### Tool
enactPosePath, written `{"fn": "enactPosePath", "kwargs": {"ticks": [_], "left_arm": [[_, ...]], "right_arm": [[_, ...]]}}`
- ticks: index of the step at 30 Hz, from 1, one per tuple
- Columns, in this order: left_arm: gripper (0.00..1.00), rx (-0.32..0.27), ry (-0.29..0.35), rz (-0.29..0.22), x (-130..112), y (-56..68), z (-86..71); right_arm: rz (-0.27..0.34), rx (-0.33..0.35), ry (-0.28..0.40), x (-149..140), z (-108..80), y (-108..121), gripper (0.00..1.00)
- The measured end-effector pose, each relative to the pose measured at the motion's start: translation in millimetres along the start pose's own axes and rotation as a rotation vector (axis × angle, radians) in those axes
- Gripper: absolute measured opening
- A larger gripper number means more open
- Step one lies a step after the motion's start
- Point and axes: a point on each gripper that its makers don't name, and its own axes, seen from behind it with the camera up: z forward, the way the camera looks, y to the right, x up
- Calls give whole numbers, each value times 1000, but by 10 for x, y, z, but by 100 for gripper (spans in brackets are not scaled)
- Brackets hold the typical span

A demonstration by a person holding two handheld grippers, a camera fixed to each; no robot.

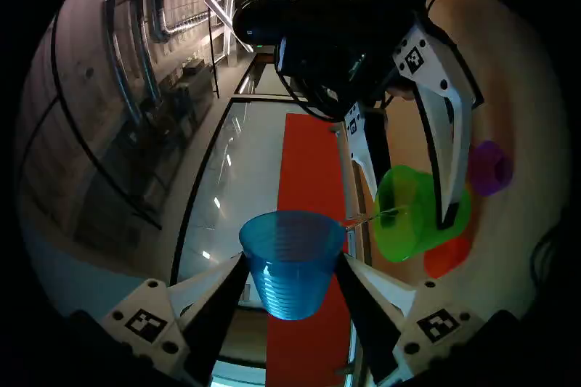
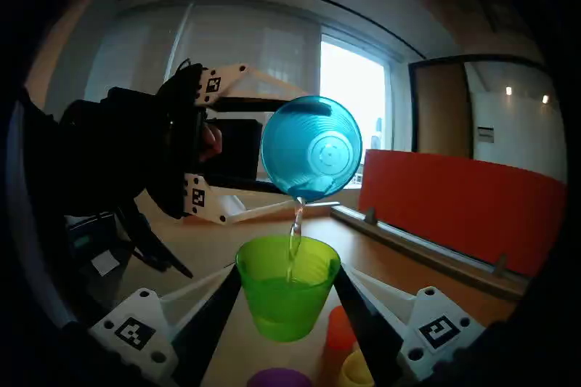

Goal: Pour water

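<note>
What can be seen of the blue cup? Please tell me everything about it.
The blue cup is translucent blue plastic, tapered, with fine rings round its wall. The left gripper clamps it between both fingers. In the right gripper view it is tipped on its side, base toward the camera. A thin stream of water falls from its rim into the green cup below, which it does not touch.

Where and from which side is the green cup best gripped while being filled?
Across its side wall below the rim, coming level from the side, as the right gripper does. The green cup is upright and widens toward the rim, so it should not slide down between the fingers, and its mouth is left free for water from the blue cup.
</note>
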Motion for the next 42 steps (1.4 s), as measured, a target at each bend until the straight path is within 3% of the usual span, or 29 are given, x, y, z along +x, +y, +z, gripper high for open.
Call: {"fn": "enactPosePath", "kwargs": {"ticks": [14, 32, 42], "left_arm": [[83, 12, -6, 44, 29, -15, -50], [83, 11, -7, 53, 52, 77, -88], [83, 14, -5, 34, 21, 32, -51]], "right_arm": [[-6, -5, 1, 23, 6, 9, 90], [-7, -6, 4, 24, -3, 26, 90], [-9, -7, 5, 39, -11, 21, 90]]}}
